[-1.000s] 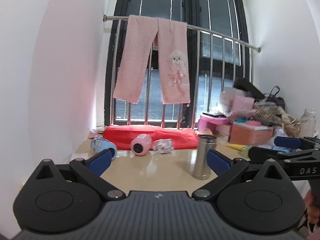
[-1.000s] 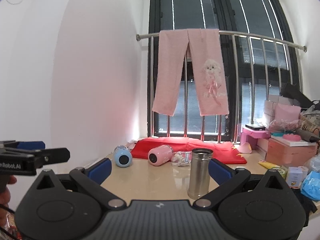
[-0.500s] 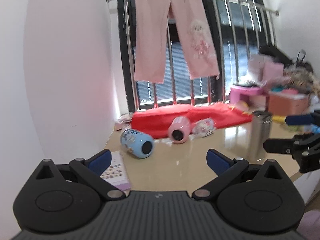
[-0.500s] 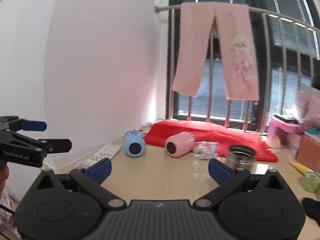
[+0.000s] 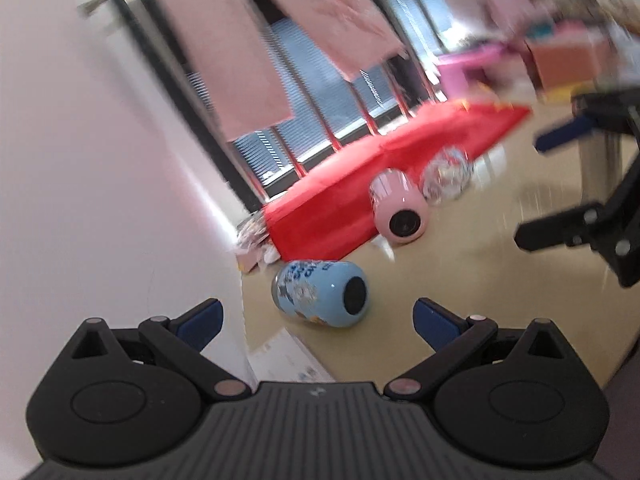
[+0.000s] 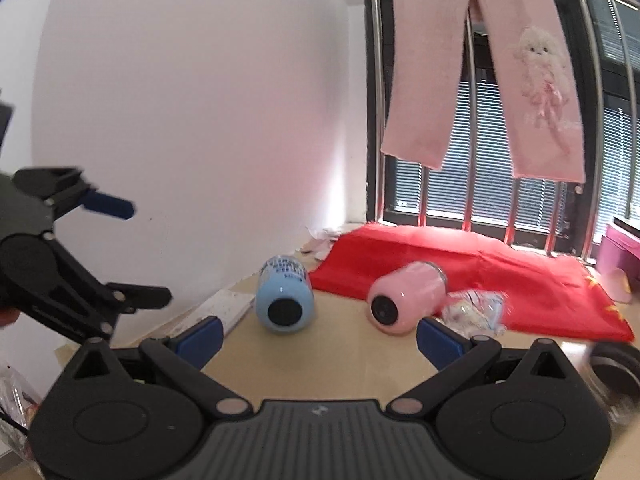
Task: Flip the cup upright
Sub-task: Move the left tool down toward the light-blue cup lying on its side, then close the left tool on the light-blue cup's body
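Note:
A light blue printed cup (image 5: 320,294) lies on its side on the beige table, its base toward me; it also shows in the right wrist view (image 6: 285,295). A pink cup (image 5: 398,212) lies on its side further back, and shows in the right wrist view (image 6: 404,297). My left gripper (image 5: 316,320) is open and empty, rolled to one side, just in front of the blue cup. My right gripper (image 6: 318,338) is open and empty, in front of both cups. A steel cup (image 6: 612,380) stands upright at the right edge.
A red cloth (image 6: 460,268) lies behind the cups by the window bars. A clear crumpled wrapper (image 6: 474,312) lies beside the pink cup. A white booklet (image 5: 280,356) lies by the white wall (image 6: 200,120) on the left. Boxes and clutter (image 5: 560,52) fill the far right.
Both grippers have moved forward and left toward the lying cups. The left gripper has rolled sideways and dropped close to the blue cup. Both stay open.

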Tool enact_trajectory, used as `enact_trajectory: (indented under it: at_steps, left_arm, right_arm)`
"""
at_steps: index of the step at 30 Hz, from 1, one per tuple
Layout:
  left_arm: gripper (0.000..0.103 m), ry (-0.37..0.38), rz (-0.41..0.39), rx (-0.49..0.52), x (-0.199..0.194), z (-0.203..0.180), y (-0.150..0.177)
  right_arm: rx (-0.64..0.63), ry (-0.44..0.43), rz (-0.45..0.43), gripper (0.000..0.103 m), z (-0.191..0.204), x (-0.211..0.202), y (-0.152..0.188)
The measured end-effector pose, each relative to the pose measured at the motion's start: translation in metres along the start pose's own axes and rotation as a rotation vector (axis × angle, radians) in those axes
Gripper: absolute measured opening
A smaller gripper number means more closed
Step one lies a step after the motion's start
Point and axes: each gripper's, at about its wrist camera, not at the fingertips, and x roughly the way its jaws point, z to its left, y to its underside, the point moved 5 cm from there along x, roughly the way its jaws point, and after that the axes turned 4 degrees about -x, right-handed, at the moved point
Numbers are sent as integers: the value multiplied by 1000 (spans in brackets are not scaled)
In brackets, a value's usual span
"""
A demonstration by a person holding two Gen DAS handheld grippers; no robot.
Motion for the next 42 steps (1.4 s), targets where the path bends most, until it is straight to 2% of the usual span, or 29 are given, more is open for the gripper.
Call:
enact_trajectory:
  at_steps: [5, 8, 12, 15, 17, 20, 28, 31, 34, 37, 39, 42]
  left_arm:
    - [103, 22, 90, 218, 50, -5, -13]
    - [103, 70, 157, 421, 76, -19, -14]
    - [103, 142, 192, 672, 107, -29, -6]
    - [103, 168, 237, 757, 137, -23, -2]
    - [103, 193, 234, 796, 154, -18, -2]
    - [103, 258, 254, 858, 174, -16, 5]
    - [103, 422, 275, 1121, 208, -15, 35]
    - [103, 488, 238, 1175, 219, -12, 39]
    - [103, 536, 206, 1181, 237, -11, 37]
    - [98, 579, 162, 1201, 251, -9, 42]
    - [102, 616, 141, 1188, 259, -9, 37]
    - [102, 682, 193, 1152, 270, -5, 33]
  right_arm:
    - [1, -28, 14, 103, -9, 38, -5]
    - [-13, -46, 37, 103, -16, 56, -2]
    - [24, -67, 51, 103, -26, 76, 2]
    - [33, -85, 72, 103, -30, 93, 4]
    - [-11, -106, 93, 103, -24, 99, 7]
    - [-63, -112, 113, 103, -18, 111, 9]
    - [-35, -84, 161, 103, -25, 150, 12]
    - [-24, -90, 180, 103, -25, 165, 16]
    - [-37, -98, 200, 103, -22, 181, 18]
    - [-55, -104, 210, 103, -19, 195, 19]
    - [-50, -114, 210, 103, -21, 202, 21]
    - [-43, -108, 207, 103, -24, 207, 27]
